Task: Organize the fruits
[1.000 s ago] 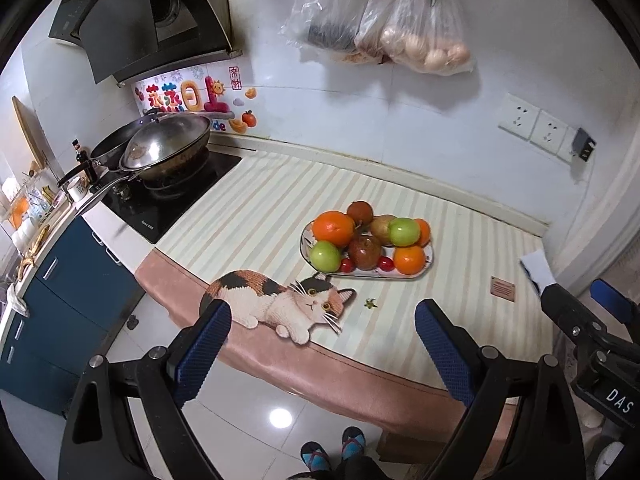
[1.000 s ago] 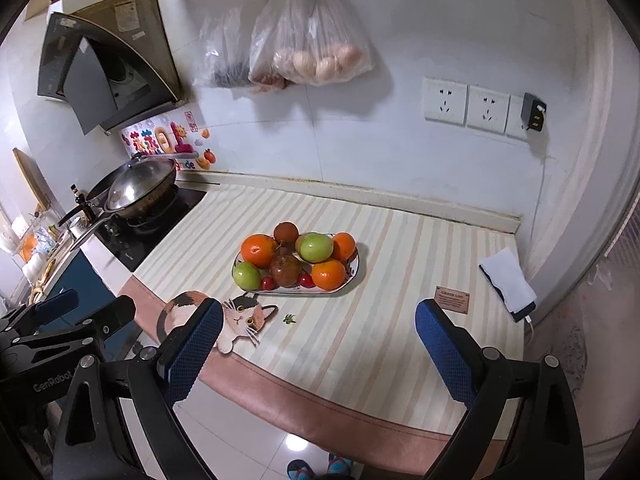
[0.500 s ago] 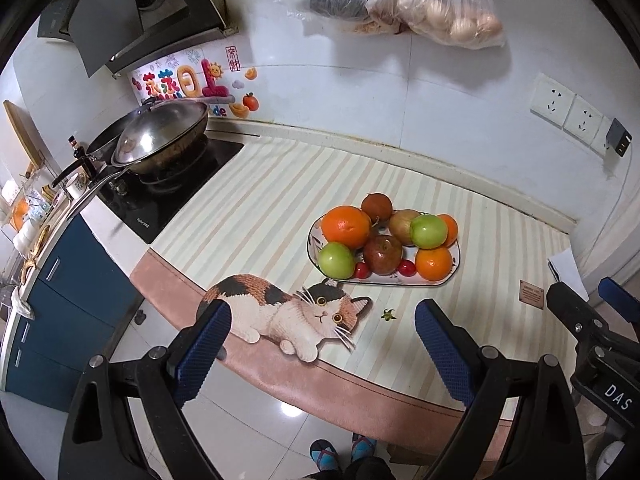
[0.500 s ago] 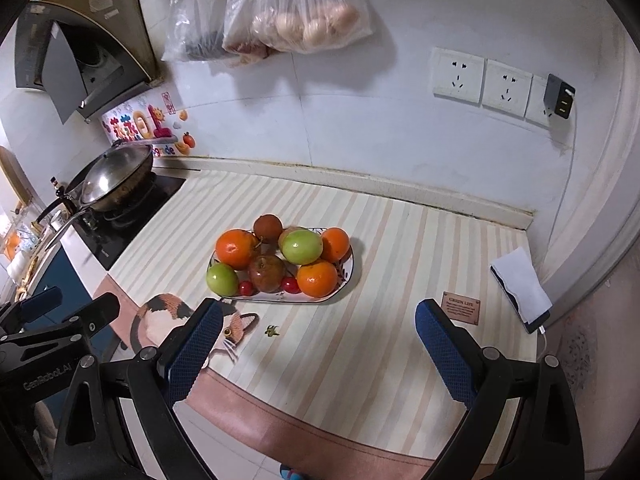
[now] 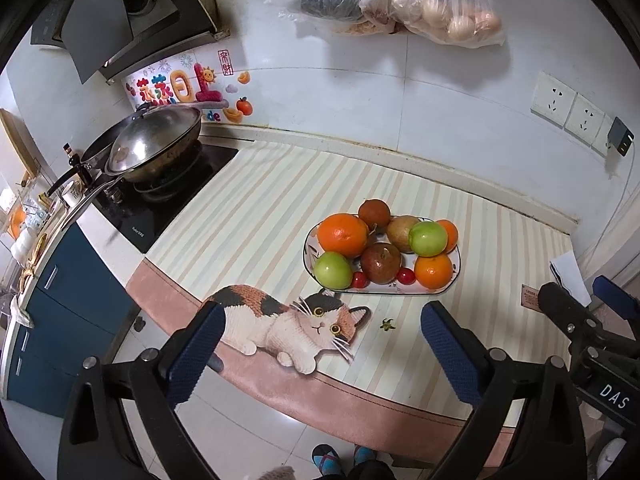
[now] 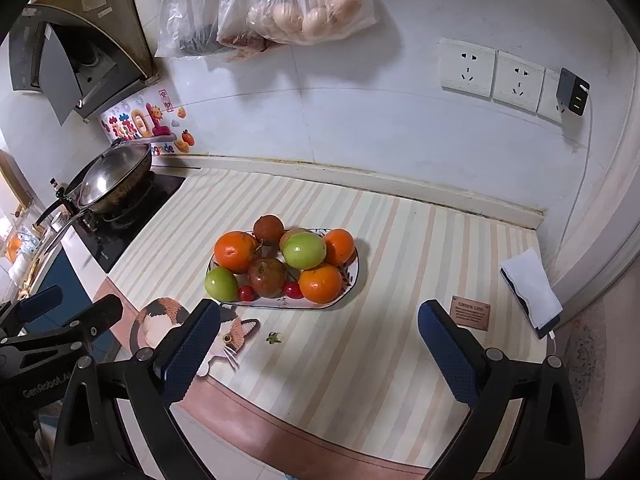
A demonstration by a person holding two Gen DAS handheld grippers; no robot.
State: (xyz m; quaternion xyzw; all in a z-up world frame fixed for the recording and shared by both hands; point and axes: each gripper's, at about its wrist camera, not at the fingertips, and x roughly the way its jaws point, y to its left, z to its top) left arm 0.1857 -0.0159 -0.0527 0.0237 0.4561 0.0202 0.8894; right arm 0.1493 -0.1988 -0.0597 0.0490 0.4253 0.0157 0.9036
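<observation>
An oval white plate [image 5: 456,269] on the striped counter mat is piled with fruit: a big orange [image 5: 343,235], two smaller oranges, two green apples [image 5: 333,270], a dark red apple [image 5: 381,262], brownish fruits and cherry tomatoes. The same plate [image 6: 354,276] sits mid-counter in the right wrist view. My left gripper [image 5: 322,311] hovers at the counter's front edge, short of the plate; its jaws are opening with nothing between them. To its right, my right gripper [image 6: 318,308] is also near the front edge, short of the plate, open and empty.
A wok [image 5: 156,144] sits on a black hob at the left. Plastic bags [image 5: 440,4] hang on the wall above. A white-wrapped phone [image 6: 528,292] and a brown label [image 6: 470,312] lie at the right. A green stem [image 5: 387,325] lies by the cat picture [image 5: 288,324].
Both grippers have come forward and down toward the counter, so the plate of fruit looks nearer. Nothing on the counter has moved and neither gripper holds anything.
</observation>
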